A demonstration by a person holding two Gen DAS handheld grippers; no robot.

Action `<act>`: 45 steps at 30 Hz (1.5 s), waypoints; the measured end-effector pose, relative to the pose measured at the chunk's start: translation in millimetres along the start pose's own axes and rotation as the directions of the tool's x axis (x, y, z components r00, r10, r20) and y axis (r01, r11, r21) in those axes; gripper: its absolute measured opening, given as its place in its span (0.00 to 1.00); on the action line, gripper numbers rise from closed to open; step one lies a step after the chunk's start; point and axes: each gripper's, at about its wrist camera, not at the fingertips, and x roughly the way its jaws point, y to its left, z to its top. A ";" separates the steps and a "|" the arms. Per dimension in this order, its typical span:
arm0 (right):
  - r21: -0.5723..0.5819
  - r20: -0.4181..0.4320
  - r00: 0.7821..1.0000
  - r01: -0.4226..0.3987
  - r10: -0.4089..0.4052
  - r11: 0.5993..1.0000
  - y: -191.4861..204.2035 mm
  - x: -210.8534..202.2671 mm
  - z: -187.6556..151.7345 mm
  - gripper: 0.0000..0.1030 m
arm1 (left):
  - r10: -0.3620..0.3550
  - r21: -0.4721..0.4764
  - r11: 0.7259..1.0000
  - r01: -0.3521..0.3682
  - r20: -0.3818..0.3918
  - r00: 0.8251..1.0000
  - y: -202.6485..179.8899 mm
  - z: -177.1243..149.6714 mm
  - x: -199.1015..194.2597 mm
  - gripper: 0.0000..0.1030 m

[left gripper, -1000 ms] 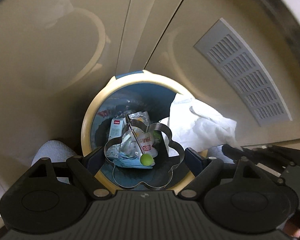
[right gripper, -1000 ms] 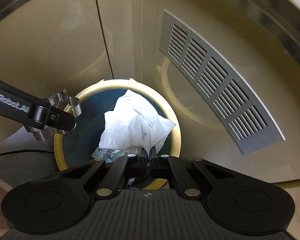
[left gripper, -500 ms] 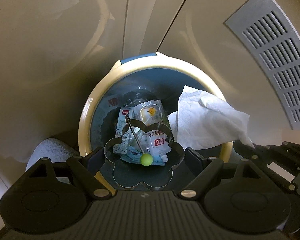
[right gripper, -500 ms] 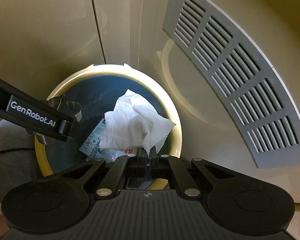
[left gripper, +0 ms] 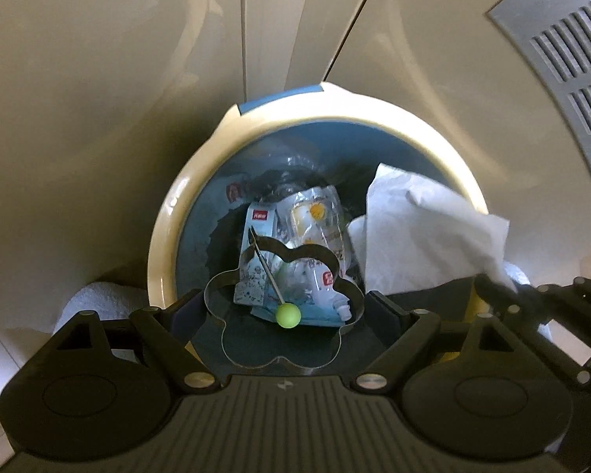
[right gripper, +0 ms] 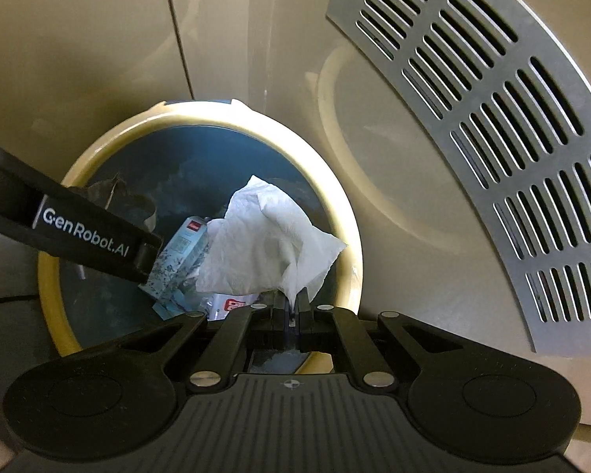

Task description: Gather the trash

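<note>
bin [left gripper: 165,236] sits below both tools, with wrappers [left gripper: 295,252] already in its bottom. my right gripper [right gripper: 291,307] pinches the white tissue [right gripper: 264,248] over it, jaws nearly closed. my left gripper [left gripper: 283,311] spans the flower-shaped metal ring [left gripper: 331,272] above the opening, jaws wide; both drops remain.

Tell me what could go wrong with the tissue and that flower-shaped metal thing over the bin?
1. The tissue, pinched by one corner in the right gripper, spreads close to the bin's rim; dropped now, it might drape over the edge.
2. The left gripper holds the metal flower ring over the bin. It looks like a kitchen tool, so dropping it may be a mistake.
3. Both grippers crowd one opening and could bump.
</note>
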 end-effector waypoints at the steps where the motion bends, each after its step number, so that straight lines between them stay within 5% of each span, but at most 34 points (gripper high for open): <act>1: 0.005 -0.005 1.000 -0.003 0.003 1.000 -0.3 1.9 1.1 0.09 | -0.006 -0.007 1.000 0.006 -0.013 1.000 0.8 1.2 2.3 0.98; 2: 0.014 -0.007 1.000 -0.007 0.008 1.000 -1.4 3.1 1.7 0.16 | -0.015 -0.019 1.000 0.014 -0.020 1.000 2.5 1.7 3.4 1.00; 4: 0.042 0.007 1.000 -0.006 0.006 0.999 -5.2 -0.2 1.2 0.55 | -0.035 -0.038 0.999 0.034 -0.025 0.999 6.1 0.6 4.0 1.00; 6: 0.046 0.031 1.000 -0.005 0.004 0.999 -6.3 -4.7 -0.8 0.65 | -0.056 -0.042 0.998 0.054 -0.039 0.998 7.4 -0.6 2.8 1.00; 12: 0.036 0.077 0.997 -0.020 0.018 0.999 -8.0 -29.1 -8.6 0.66 | -0.046 0.007 0.999 0.046 -0.007 0.999 4.5 -11.3 -17.1 1.00; 16: 0.026 0.146 0.989 -0.041 0.037 0.999 -8.1 -60.6 -21.4 0.73 | -0.010 0.097 0.995 0.001 0.099 0.995 0.4 -31.0 -52.1 1.00; 23: 0.028 0.241 0.969 -0.069 0.060 0.997 -6.4 -107.3 -52.4 0.80 | 0.100 0.137 0.980 -0.143 0.281 0.954 3.4 -80.6 -101.0 1.00; 45: -0.038 0.334 0.942 -0.014 0.026 0.999 20.4 -145.2 -85.4 0.83 | 0.143 0.146 0.967 -0.211 0.375 0.916 0.7 -134.9 -133.4 1.00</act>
